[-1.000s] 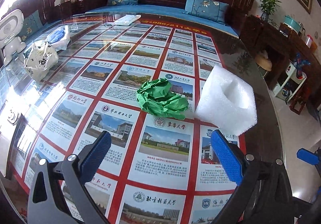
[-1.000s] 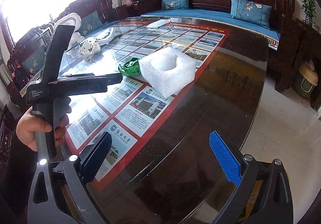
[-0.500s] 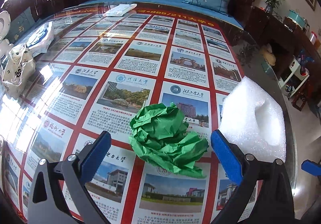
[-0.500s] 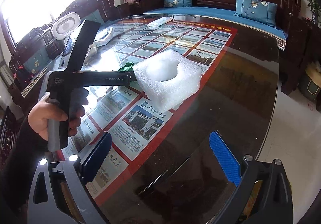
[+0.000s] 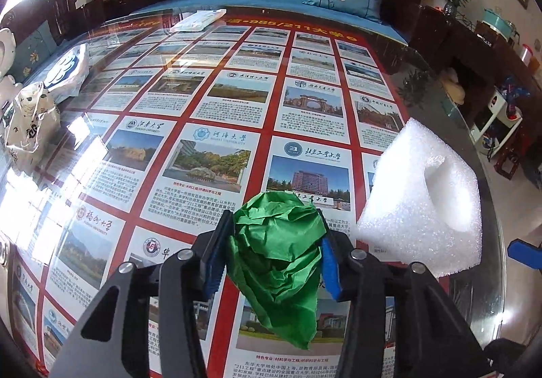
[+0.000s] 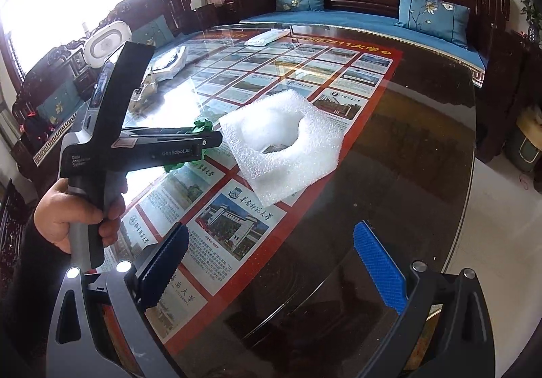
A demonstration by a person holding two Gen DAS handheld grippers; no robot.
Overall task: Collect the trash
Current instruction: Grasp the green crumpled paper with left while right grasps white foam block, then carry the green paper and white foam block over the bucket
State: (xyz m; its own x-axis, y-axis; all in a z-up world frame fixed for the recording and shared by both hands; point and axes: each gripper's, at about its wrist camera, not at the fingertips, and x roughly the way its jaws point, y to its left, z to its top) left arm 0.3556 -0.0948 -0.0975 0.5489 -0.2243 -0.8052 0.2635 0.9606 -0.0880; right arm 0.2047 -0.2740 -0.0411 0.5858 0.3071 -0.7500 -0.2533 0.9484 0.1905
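Left wrist view is showing the left claw [image 5: 276, 254] pinching a crumpled green paper ball [image 5: 277, 262], its jaws having just been closing on it, over the glass desk [image 5: 440, 93]. A white foam block [image 5: 426, 201] is lying just beside. The right claw [image 6: 271, 273] is hanging wide, gripping nothing.

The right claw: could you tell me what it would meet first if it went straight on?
Probably the dark glass tabletop just ahead of the open right claw; the white foam block lies beyond, slightly left, though depth is uncertain.
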